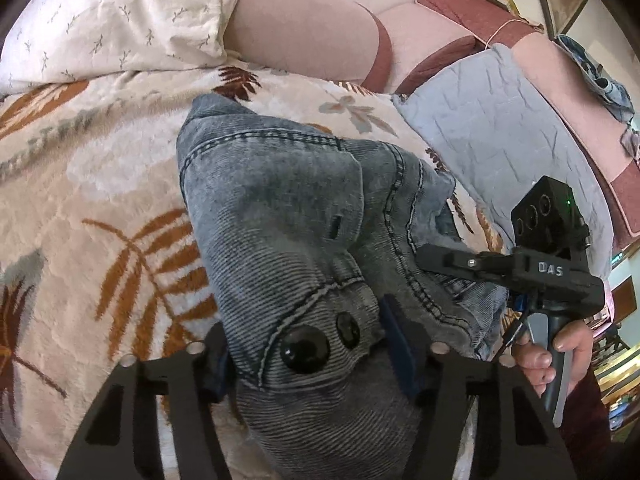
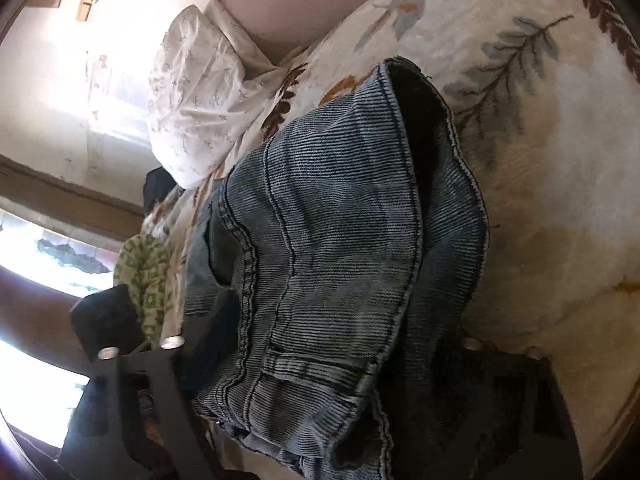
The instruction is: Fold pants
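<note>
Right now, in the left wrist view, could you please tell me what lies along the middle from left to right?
Cream leaf-patterned fleece blanket → faded blue-grey denim pants → black right gripper gripping the denim → pale blue quilted cushion.

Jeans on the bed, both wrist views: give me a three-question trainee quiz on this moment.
1. True or false: the left gripper has the buttoned waistband of the jeans between its fingers.
2. What lies directly under the jeans?
A. a bare wooden floor
B. a leaf-patterned blanket
C. a glass table
3. Where does the right gripper meet the jeans in the left wrist view?

Key
1. True.
2. B.
3. At their right edge; a hand holds its handle.
</note>
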The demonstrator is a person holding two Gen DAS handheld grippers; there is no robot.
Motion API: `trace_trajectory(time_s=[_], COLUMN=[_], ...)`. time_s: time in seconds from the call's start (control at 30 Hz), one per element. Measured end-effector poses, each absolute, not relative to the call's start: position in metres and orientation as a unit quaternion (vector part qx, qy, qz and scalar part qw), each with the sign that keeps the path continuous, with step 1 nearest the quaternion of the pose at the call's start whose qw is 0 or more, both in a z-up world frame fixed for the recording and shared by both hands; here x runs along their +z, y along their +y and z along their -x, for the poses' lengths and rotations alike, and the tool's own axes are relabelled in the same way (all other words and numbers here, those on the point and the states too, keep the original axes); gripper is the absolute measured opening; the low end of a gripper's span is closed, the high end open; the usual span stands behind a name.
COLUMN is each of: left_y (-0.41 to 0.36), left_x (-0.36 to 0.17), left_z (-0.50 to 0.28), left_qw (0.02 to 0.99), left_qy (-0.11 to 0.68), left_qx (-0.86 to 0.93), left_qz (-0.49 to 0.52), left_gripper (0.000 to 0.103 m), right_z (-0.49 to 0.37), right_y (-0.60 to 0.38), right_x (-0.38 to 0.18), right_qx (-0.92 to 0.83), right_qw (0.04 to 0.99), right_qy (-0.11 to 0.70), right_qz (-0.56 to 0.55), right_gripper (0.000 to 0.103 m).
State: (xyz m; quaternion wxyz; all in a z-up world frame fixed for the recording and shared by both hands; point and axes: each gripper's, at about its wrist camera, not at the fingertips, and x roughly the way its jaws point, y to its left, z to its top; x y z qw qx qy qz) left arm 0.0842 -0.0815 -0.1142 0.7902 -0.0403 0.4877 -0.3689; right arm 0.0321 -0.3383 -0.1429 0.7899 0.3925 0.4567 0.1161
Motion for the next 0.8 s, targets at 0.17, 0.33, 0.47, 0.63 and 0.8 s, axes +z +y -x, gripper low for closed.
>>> trace_trajectory(time_s=[0.17,0.33,0.47,0.63,0.8], left_y=[-0.075,-0.058,-0.031,-0.003,0.017], left_x=[-0.109,-0.093,-0.074,-0.056,-0.056], left_z=[-0.085,-0.087,-0.090,-0.093,-0.099], left_qw=[0.796,0.821,0.844,0.873,0.893], left_qy=[0.482,0.463,0.439,0.409,0.394], left_qx=[-0.364,-0.333,-0.304,-0.263,-0.218], left_qz=[0.042,0.037,0.047,0.041,0.019], left_gripper=[0.053,0.053,0.053,0.053,0.053], right_z=[-0.034,-0.037,-0.045,-0.057,-0.080], right_y=[-0.331,-0.317,-0.292,-0.260,-0.227], right_x=[-0.135,-0.116,-0.101,-0.083,-0.077], right_qx=[0.111,0.130,0.148,0.182,0.210], right_qw=[0.802,0.820,0.835,0.851,0.856], right_qy=[0.443,0.413,0.397,0.367,0.359], right_qz=[-0.384,-0.375,-0.352,-0.330,-0.307], right_gripper=[0.039,0.033,0.033,0.033,0.033])
